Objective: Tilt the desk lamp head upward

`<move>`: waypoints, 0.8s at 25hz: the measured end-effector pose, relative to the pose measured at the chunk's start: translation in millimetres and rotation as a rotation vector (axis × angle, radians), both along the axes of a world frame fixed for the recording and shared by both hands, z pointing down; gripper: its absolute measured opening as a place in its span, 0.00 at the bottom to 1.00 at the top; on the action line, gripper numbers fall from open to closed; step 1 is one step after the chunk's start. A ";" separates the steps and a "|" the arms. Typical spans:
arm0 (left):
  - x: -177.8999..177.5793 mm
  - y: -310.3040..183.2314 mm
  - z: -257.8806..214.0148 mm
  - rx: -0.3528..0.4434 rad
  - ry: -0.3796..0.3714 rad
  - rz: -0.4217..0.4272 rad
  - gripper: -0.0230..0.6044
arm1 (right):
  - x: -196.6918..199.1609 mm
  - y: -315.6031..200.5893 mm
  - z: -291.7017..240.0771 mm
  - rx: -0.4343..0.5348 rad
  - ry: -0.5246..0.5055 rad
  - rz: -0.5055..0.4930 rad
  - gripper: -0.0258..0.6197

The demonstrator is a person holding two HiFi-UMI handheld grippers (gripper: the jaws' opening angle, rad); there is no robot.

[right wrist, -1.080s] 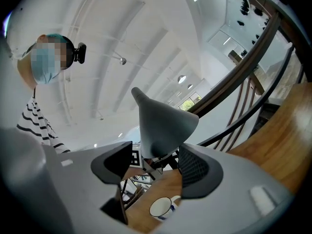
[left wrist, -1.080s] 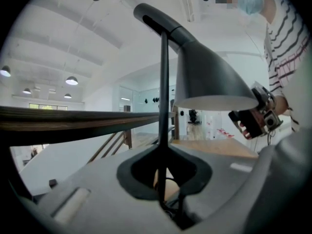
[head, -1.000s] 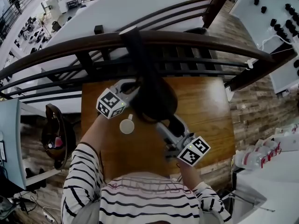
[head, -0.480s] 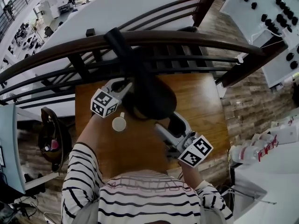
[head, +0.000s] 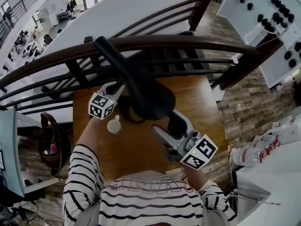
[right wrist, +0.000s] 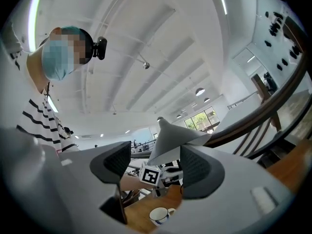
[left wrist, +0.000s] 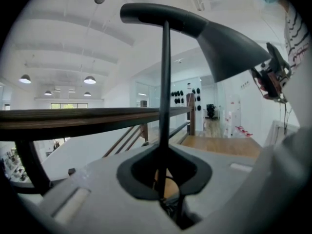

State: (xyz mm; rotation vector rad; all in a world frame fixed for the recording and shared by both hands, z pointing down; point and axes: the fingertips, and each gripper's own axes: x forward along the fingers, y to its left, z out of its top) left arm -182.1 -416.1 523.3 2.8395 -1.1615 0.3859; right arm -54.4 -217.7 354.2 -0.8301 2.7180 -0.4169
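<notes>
The left tongs (left wrist: 163,179) are clamping the stiff, thin stem (left wrist: 165,91); the right tongs (right wrist: 155,167), just opening and empty, are facing the light head (right wrist: 170,140), likely best taken at its rim.

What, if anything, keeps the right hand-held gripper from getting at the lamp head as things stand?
Probably nothing, so likely yes: the jaws of the right hand-held gripper have just been opening and stand wide with nothing gripped, and the lamp head lies straight ahead, unobstructed.

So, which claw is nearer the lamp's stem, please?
Left. The left claw grips the stem; the right claw, its jaws just opened with nothing between them, sits off near the lamp head.
</notes>
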 end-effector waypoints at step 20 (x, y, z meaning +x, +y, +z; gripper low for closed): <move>7.2 5.9 -5.6 -0.032 0.020 -0.089 0.10 | 13.9 18.5 -89.9 0.166 0.149 -0.087 0.51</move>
